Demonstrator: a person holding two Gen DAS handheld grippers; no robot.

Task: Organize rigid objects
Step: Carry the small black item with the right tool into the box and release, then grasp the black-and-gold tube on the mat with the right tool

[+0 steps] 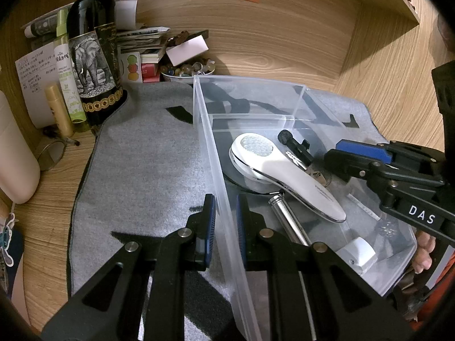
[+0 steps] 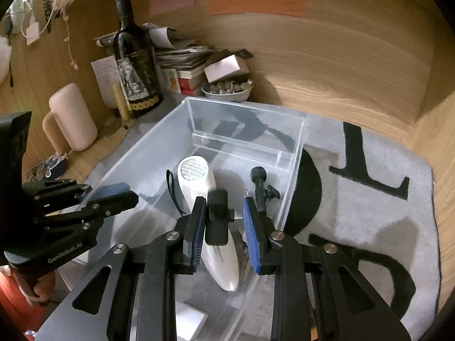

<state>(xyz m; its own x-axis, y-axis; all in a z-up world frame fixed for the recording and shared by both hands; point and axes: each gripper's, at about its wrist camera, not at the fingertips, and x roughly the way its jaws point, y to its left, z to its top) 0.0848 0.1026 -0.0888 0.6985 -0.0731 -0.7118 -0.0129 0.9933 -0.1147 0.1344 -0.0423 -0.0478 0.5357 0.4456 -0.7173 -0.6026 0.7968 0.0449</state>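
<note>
A clear plastic bin point(image 1: 204, 130) point(image 2: 159, 153) stands on the grey mat. In it lie a white handheld device point(image 1: 284, 170) point(image 2: 199, 176), a black ball-head mount point(image 1: 295, 147) point(image 2: 259, 183), a silver metal tube point(image 1: 287, 218) and a small white block point(image 1: 361, 251). My left gripper point(image 1: 226, 218) point(image 2: 119, 194) is shut on the bin's left wall, one pad on each side of it. My right gripper point(image 2: 224, 224) point(image 1: 341, 156) hangs over the bin above the white device, shut on a small black clamp-like part point(image 2: 217, 218).
A dark wine bottle point(image 1: 91, 56), a spray bottle point(image 1: 68, 85), a bowl of beads point(image 1: 187, 71) and stacked papers crowd the back left. A beige cup point(image 1: 14, 156) and glasses point(image 1: 54, 153) sit at the left. Wooden walls close in behind and to the right.
</note>
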